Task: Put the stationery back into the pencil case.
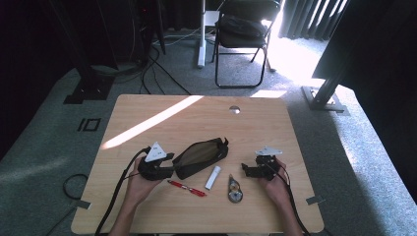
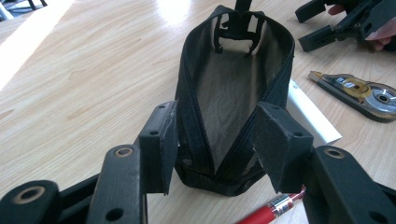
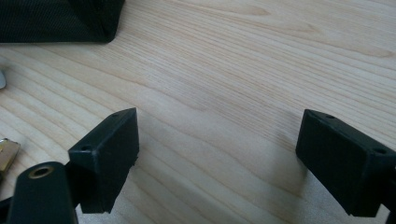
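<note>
Overhead, I sat at the wooden table (image 1: 147, 118) with the black pencil case (image 1: 200, 156) lying near its middle, long axis running from my left gripper (image 1: 164, 166) up and away to the right. That left gripper was at the case's near end; my right gripper (image 1: 248, 169) waited well apart, past a white stick (image 1: 213, 177) and a correction tape roller (image 1: 235, 189). A red pen (image 1: 187, 188) lay just in front of the case.

Along my left gripper (image 2: 215, 140), the pencil case (image 2: 231, 84) stretched straight away from me, unzipped and gaping, olive mesh lining showing, zipper teeth lining both edges. My jaws stood half spread around its near end, the pads at the fabric on either side; whether they pressed it I could not tell. My left was plainly the nearer hand.

Along my right gripper (image 3: 217, 158), the jaws were spread wide over bare wood, holding nothing, a corner of the pencil case (image 3: 60, 18) far off at upper left.
</note>
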